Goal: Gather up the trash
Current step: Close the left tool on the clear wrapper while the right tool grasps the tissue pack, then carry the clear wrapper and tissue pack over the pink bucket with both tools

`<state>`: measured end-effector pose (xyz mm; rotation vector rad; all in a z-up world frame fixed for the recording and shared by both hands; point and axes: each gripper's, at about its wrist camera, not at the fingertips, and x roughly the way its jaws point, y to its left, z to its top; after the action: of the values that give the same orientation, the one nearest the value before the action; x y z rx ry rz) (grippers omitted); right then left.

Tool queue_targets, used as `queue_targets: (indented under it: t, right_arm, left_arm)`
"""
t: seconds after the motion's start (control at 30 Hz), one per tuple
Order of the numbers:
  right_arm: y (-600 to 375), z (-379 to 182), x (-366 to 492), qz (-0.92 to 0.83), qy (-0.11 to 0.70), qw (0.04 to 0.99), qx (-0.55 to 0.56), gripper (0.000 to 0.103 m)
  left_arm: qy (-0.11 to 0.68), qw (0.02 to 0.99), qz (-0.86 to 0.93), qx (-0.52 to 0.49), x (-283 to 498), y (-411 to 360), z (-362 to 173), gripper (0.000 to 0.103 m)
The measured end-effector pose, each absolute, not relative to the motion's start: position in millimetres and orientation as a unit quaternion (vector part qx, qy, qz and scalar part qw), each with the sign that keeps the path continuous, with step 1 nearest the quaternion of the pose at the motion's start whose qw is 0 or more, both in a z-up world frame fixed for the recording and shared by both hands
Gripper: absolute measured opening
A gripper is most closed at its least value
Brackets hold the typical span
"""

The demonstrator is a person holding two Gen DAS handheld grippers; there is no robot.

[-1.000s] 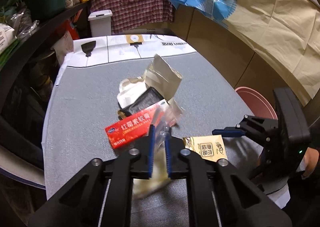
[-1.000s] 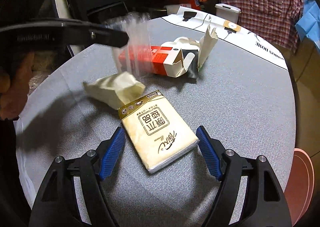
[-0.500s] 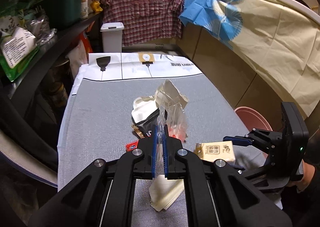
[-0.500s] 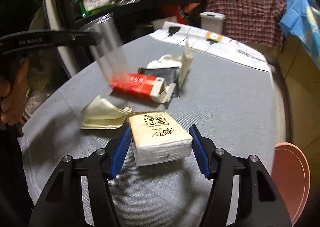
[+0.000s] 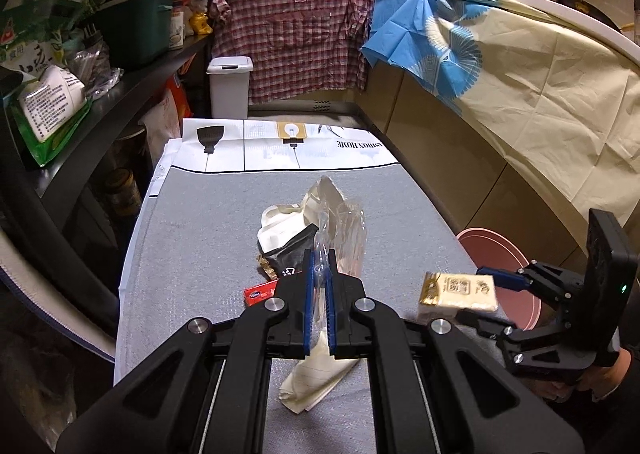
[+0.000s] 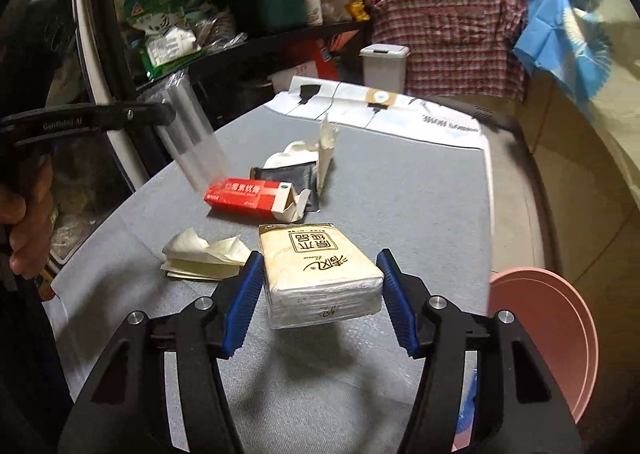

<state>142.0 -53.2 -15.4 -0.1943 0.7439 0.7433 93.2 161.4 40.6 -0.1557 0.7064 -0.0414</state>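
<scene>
We hold both catches clear of the grey table (image 6: 420,214), presumably to carry them to the pink bin (image 6: 552,334) at lower right. Right gripper (image 6: 320,294), jaws just closed in, clamps the tissue pack (image 6: 320,274) at frame centre. Left gripper (image 5: 319,294) pinches a clear plastic wrapper (image 5: 348,238), centre frame; remaining litter lies beyond.

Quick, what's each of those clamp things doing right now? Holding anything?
Left hand-held gripper: shut on the clear plastic wrapper.
Right hand-held gripper: shut on the tissue pack.
</scene>
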Motion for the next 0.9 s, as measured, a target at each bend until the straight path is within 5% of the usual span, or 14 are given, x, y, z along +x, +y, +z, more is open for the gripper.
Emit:
queue_targets:
  t: [0.9]
  right_arm:
    - [-160, 49, 136, 0.221, 0.302, 0.927, -0.015, 0.058]
  left_arm:
    - [0.35, 0.932, -0.051, -0.078, 77, 102, 24, 0.005]
